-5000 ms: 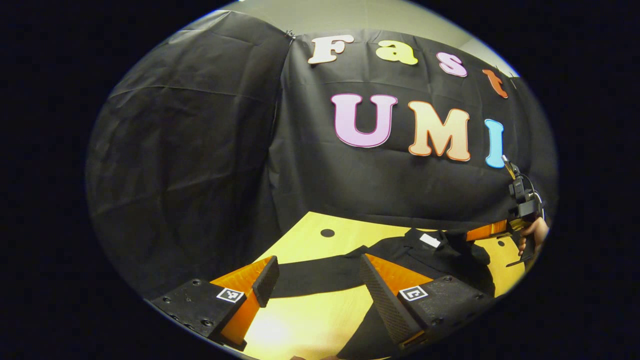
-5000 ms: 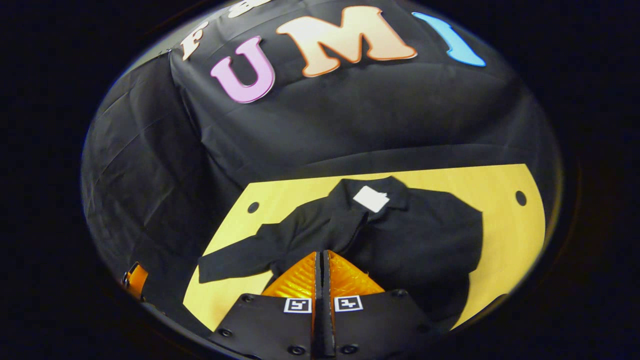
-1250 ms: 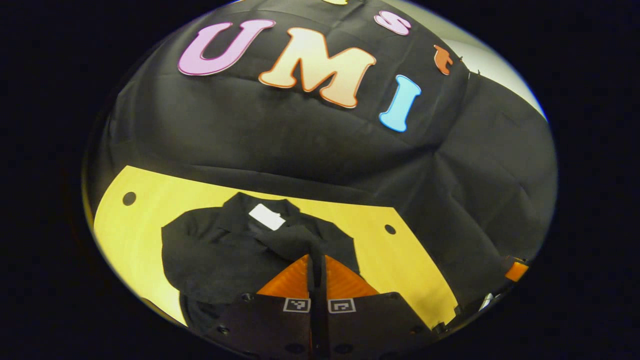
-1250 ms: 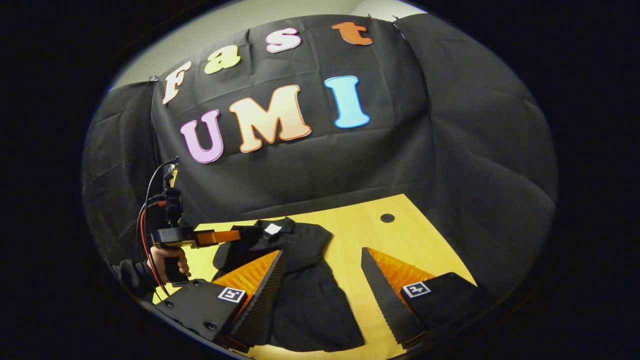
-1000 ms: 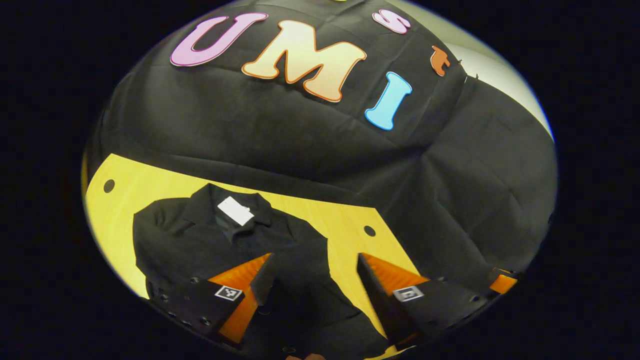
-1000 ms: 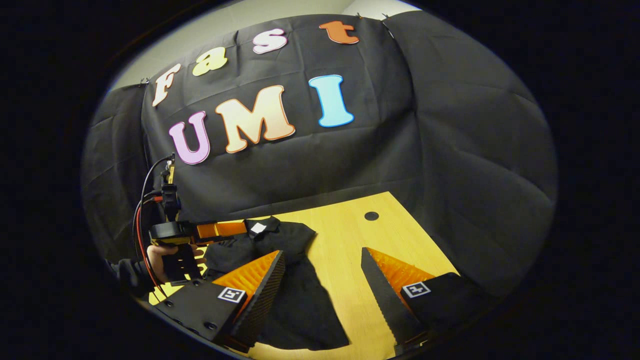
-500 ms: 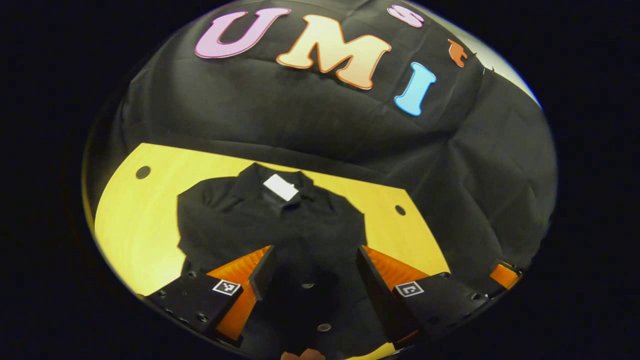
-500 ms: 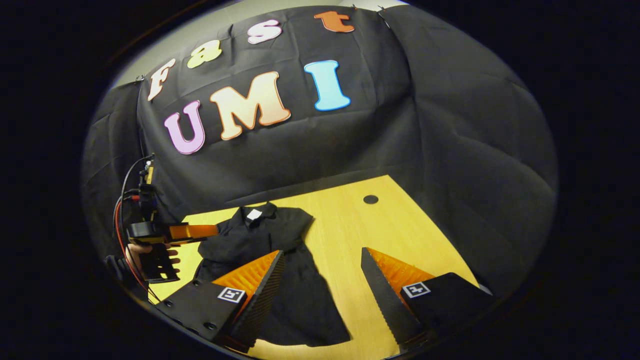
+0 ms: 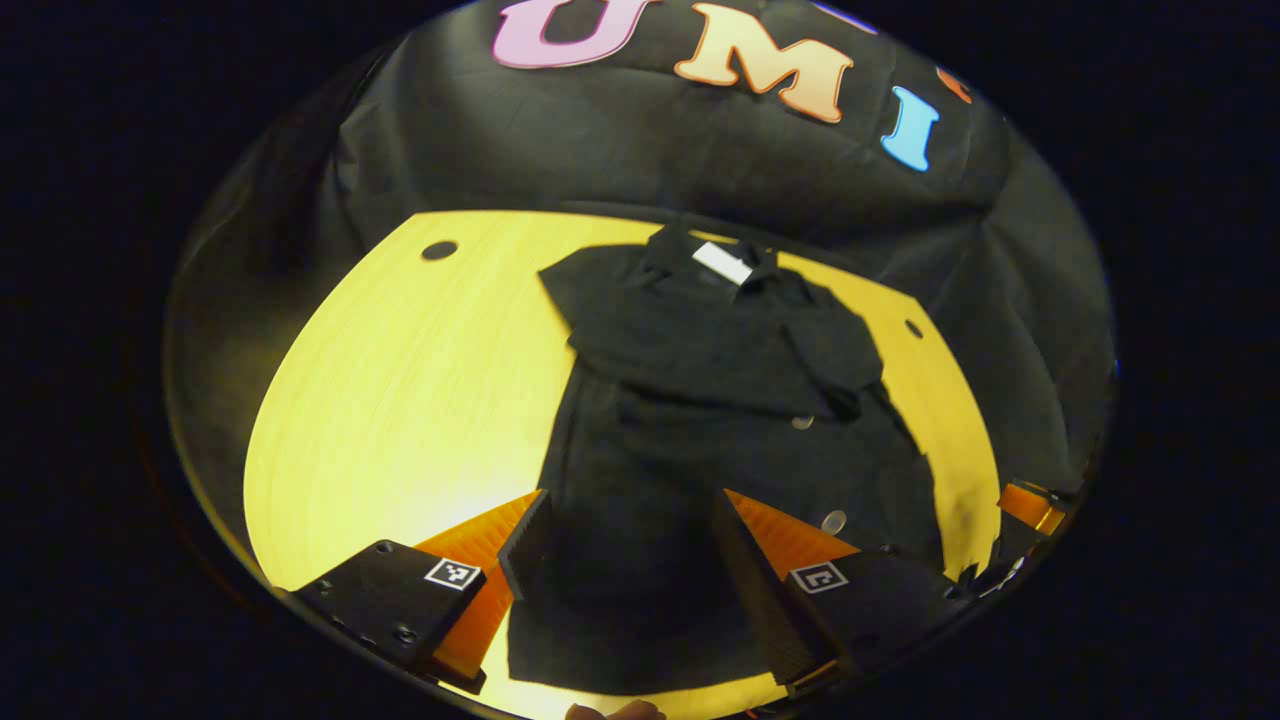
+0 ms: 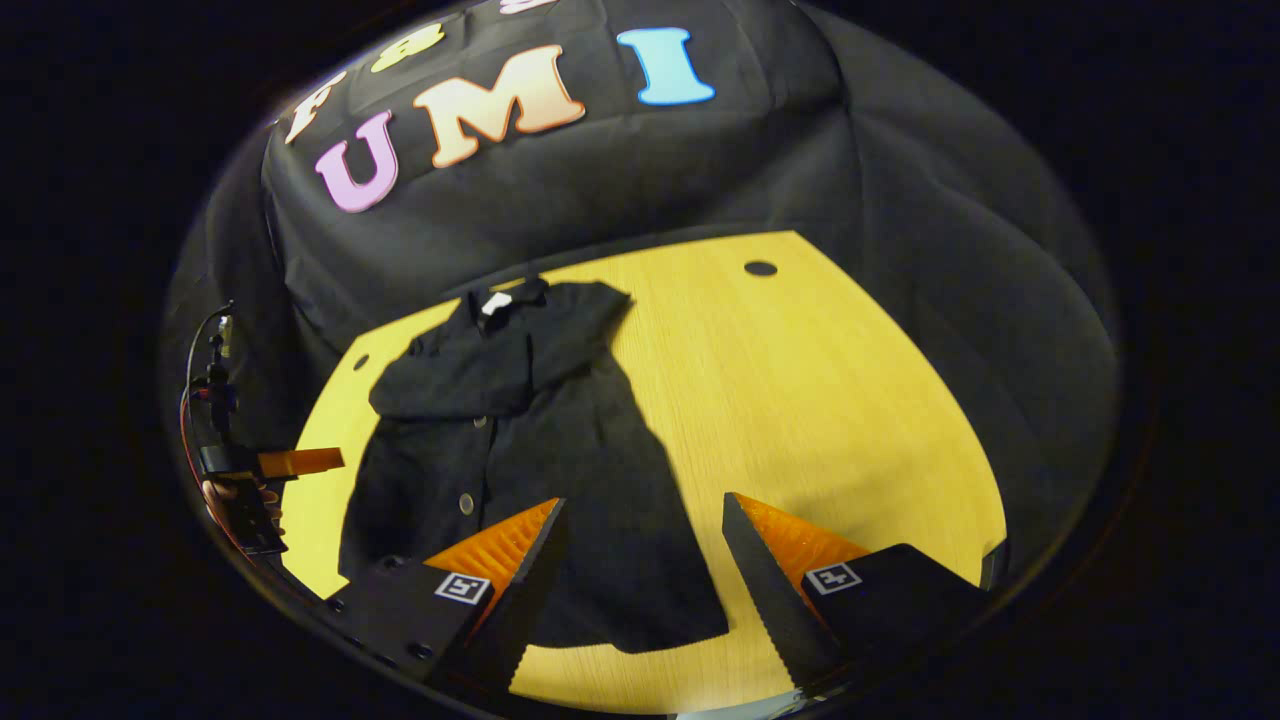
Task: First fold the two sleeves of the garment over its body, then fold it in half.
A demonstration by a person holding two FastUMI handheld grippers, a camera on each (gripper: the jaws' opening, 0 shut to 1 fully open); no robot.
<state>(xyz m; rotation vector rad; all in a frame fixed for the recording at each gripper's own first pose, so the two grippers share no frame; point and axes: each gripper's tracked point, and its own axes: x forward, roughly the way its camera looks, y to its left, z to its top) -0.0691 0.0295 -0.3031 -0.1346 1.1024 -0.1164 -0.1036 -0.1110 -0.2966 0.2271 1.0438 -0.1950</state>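
the black garment [image 9: 700, 400] lies flat on the yellow table [image 9: 400, 380], both sleeves folded across its chest. its long axis runs away from the person, collar toward the booth wall, hem at the near table edge. in the left gripper view bare tabletop spreads wide to the garment's left; in the right gripper view a broad bare stretch lies to its right. the left gripper [image 9: 625, 530] hovers over the hem, fingers spread, holding nothing. the right gripper [image 10: 640, 535] hangs above the hem's right corner, fingers apart and empty.
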